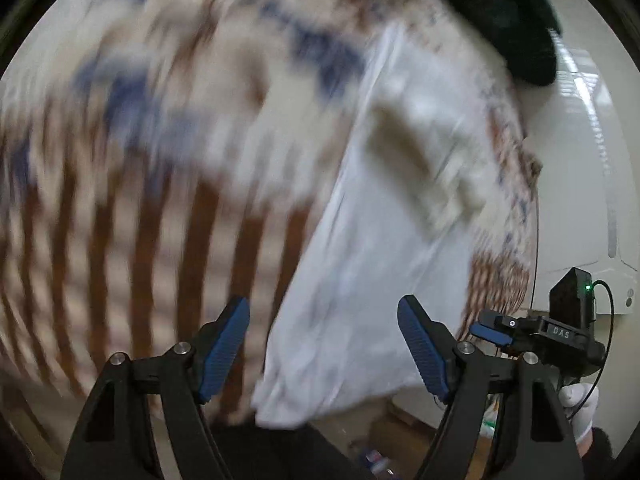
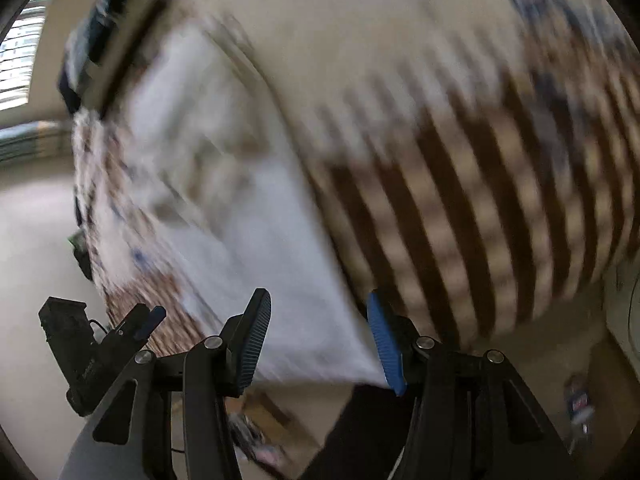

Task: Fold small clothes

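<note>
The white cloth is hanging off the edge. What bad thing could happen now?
1. Both tongs, left and right, are open and hold nothing, so the white cloth may slide off the striped cover.
2. Everything looks blurred, so a quick grab could miss the cloth or pinch the cover too.

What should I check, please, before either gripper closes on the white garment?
1. Left gripper jaws open: ok.
2. Right gripper jaws open: ok.
3. White garment lies between each pair of jaws: ok, in both wrist views.
4. Garment lies flat on the patterned cloth: cannot tell, views blurred.
5. Views steady enough to choose a grasp point: not ok, heavy motion blur.
6. Dark clothing apart from the garment: ok.
</note>
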